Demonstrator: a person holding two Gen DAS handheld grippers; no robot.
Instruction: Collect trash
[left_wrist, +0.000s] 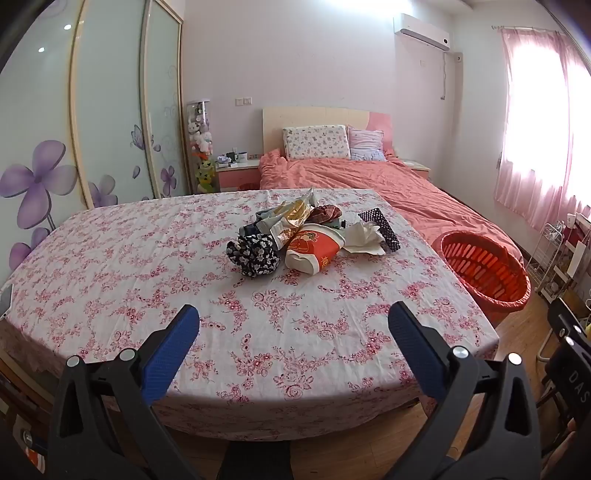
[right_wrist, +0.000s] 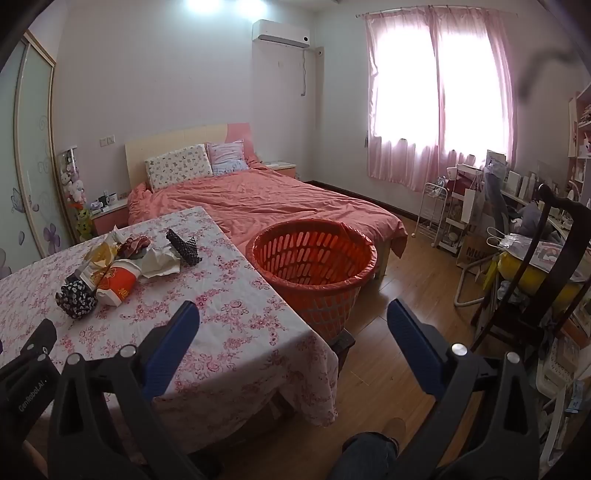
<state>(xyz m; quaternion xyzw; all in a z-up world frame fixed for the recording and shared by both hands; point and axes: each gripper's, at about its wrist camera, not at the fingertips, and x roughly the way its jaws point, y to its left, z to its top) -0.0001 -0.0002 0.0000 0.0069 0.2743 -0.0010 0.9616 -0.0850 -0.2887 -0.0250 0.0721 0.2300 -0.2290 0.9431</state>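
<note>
While both tools hang over the near edge of the surface (left_wrist: 147, 258), each stands with its blue pads wide apart and nothing between them. Seen low in the left wrist view, the left tool (left_wrist: 293, 325) points toward a small heap of trash in the middle of the frame, well short of it. That heap lies on the pink-flowered cloth: a dark floral cloth bundle (left_wrist: 255, 256) nearest the camera, a red and white paper cup (left_wrist: 314, 249) on its side just right of it and touching it, a gold foil wrapper (left_wrist: 291, 218) behind them, a crumpled white tissue (left_wrist: 364, 238) to the right, and a black dotted strip (left_wrist: 384, 227) at the far right of the pile. An orange basket (left_wrist: 484, 273) with slotted walls stands on the floor at the right of the frame, just beside the surface's edge.

From the right wrist view, the right tool (right_wrist: 293, 325) sits low in the frame over the surface's right corner, with the basket straight ahead in the middle of the frame and the heap at the centre left. A bed (right_wrist: 280, 203) with a salmon cover lies beyond the basket, and a pink curtain (right_wrist: 436, 96) fills the upper right. At the bottom centre a person's knee in dark trousers (right_wrist: 369, 458) shows above the wooden floor
</note>
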